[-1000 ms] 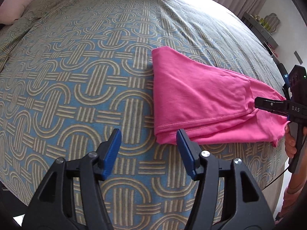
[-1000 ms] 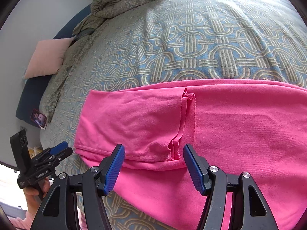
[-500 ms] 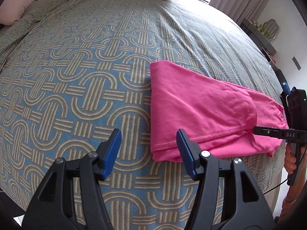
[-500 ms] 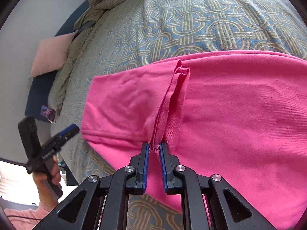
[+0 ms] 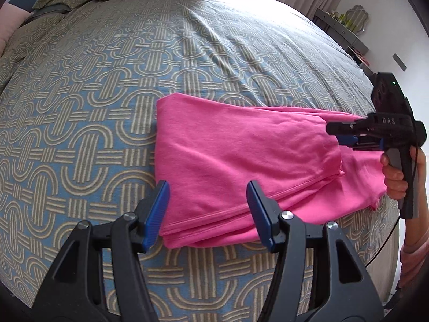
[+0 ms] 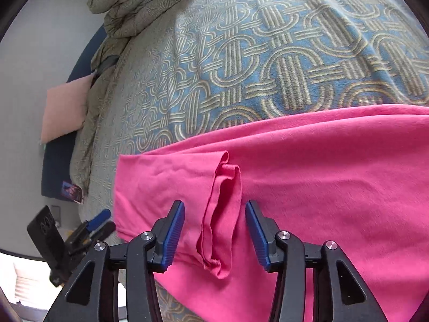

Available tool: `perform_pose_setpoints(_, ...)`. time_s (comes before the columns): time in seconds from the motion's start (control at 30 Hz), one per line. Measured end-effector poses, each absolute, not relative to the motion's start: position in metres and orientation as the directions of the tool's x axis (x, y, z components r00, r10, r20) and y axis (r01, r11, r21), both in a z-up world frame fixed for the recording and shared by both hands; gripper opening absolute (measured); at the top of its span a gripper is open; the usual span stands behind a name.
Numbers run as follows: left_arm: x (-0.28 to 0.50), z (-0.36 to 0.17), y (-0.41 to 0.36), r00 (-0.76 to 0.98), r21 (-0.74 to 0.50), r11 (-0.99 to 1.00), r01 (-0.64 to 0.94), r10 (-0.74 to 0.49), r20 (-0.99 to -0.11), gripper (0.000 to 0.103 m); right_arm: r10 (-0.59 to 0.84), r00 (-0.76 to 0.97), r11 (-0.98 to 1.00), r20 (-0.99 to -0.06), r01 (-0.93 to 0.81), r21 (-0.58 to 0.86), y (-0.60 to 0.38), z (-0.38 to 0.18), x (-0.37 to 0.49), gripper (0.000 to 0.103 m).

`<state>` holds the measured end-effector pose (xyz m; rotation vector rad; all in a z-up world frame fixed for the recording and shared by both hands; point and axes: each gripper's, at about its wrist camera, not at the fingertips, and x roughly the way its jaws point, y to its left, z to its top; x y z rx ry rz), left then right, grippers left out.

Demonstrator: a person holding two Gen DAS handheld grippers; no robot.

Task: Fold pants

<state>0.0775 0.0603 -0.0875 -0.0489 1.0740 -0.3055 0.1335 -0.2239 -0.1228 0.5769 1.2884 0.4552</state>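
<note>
Half a second ago the right gripper (image 6: 215, 230) was pinched on the raised ridge of cloth; now its blue pads are spread wide apart, and the ridge stands loose between them without touching either pad. Since then the left gripper (image 5: 207, 212) has also come closer to the pink pants (image 5: 241, 166), with its jaws as wide open as before.

From the left wrist view, the pants lie folded on the patterned bedspread (image 5: 93, 102), reaching from the middle of the picture toward 3 o'clock. Their folded end is near the centre. The near corner of the stack sits between the two spread pads of the left gripper, and I cannot tell if the cloth touches them. The right gripper (image 5: 346, 136) is seen at 3 o'clock, held by a hand (image 5: 394, 174), and its tips are over the far end of the pants.

From the right wrist view, the pants (image 6: 321, 187) fill the lower half from 9 o'clock to 4 o'clock. A crumpled fold of hem (image 6: 222, 214) runs upright in the middle, at about 6 o'clock. The left gripper (image 6: 99, 224) shows at 8 o'clock, beside the edge of the pants. A bunched duvet (image 6: 139, 2) lies at 11 o'clock and a pale pink pillow (image 6: 65, 112) at 9 o'clock.
</note>
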Motion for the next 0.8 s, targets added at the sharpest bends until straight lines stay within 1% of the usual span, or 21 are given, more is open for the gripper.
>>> perform_pose_setpoints(0.07, 0.079, -0.089, 0.055, 0.431, -0.184, 0.955, 0.232, -0.271, -0.861, 0.060, 0.654, 0.235, 0.739, -0.719, 0.003, 0.674, -0.221, -0.125, 0.146, 0.055)
perform_pose_setpoints(0.1, 0.079, -0.090, 0.055, 0.429, -0.181, 0.955, 0.234, -0.269, -0.862, 0.060, 0.657, 0.249, 0.734, -0.711, 0.004, 0.679, -0.221, -0.125, 0.151, 0.042)
perform_pose_setpoints(0.13, 0.078, -0.090, 0.054, 0.428, -0.179, 0.955, 0.236, -0.268, -0.863, 0.060, 0.645, 0.267, 0.742, -0.716, 0.003, 0.670, -0.220, -0.123, 0.154, 0.020)
perform_pose_setpoints(0.17, 0.078, -0.091, 0.054, 0.428, -0.180, 0.955, 0.238, -0.269, -0.863, 0.060, 0.612, 0.281, 0.771, -0.739, -0.007, 0.637, -0.218, -0.119, 0.156, 0.005)
perform_pose_setpoints(0.27, 0.077, -0.091, 0.053, 0.432, -0.183, 0.952, 0.243, -0.275, -0.859, 0.060, 0.526, 0.352, 0.835, -0.774, -0.042, 0.549, -0.213, -0.099, 0.152, 0.004)
perform_pose_setpoints(0.33, 0.079, -0.094, 0.052, 0.429, -0.177, 0.955, 0.237, -0.266, -0.863, 0.060, 0.428, 0.403, 0.893, -0.809, -0.049, 0.448, -0.211, -0.093, 0.152, 0.006)
perform_pose_setpoints(0.37, 0.079, -0.095, 0.053, 0.427, -0.177, 0.956, 0.232, -0.263, -0.865, 0.060, 0.372, 0.415, 0.920, -0.831, -0.046, 0.389, -0.212, -0.094, 0.154, 0.010)
perform_pose_setpoints(0.4, 0.079, -0.095, 0.053, 0.426, -0.178, 0.957, 0.230, -0.263, -0.866, 0.060, 0.333, 0.394, 0.937, -0.857, -0.033, 0.349, -0.213, -0.098, 0.157, 0.020)
perform_pose_setpoints(0.43, 0.079, -0.095, 0.053, 0.427, -0.178, 0.957, 0.229, -0.263, -0.865, 0.060, 0.340, 0.355, 0.933, -0.871, -0.013, 0.359, -0.218, -0.104, 0.159, 0.024)
perform_pose_setpoints(0.47, 0.079, -0.094, 0.053, 0.429, -0.179, 0.957, 0.229, -0.264, -0.864, 0.060, 0.376, 0.333, 0.915, -0.865, 0.013, 0.403, -0.224, -0.108, 0.157, 0.028)
perform_pose_setpoints(0.5, 0.078, -0.094, 0.054, 0.429, -0.179, 0.957, 0.230, -0.264, -0.864, 0.060, 0.427, 0.335, 0.886, -0.840, 0.032, 0.463, -0.231, -0.109, 0.152, 0.033)
perform_pose_setpoints(0.53, 0.078, -0.094, 0.055, 0.429, -0.178, 0.957, 0.228, -0.263, -0.864, 0.060, 0.457, 0.341, 0.865, -0.821, 0.043, 0.499, -0.237, -0.108, 0.147, 0.035)
perform_pose_setpoints(0.6, 0.078, -0.094, 0.057, 0.430, -0.178, 0.960, 0.216, -0.257, -0.866, 0.060, 0.462, 0.357, 0.859, -0.812, 0.048, 0.510, -0.244, -0.104, 0.133, 0.042)
perform_pose_setpoints(0.67, 0.078, -0.095, 0.063, 0.429, -0.182, 0.963, 0.200, -0.253, -0.867, 0.061, 0.465, 0.351, 0.860, -0.813, 0.040, 0.509, -0.245, -0.103, 0.119, 0.044)
perform_pose_setpoints(0.8, 0.074, -0.093, 0.069, 0.435, -0.198, 0.965, 0.171, -0.255, -0.864, 0.061, 0.507, 0.268, 0.847, -0.819, 0.023, 0.531, -0.234, -0.112, 0.094, 0.044)
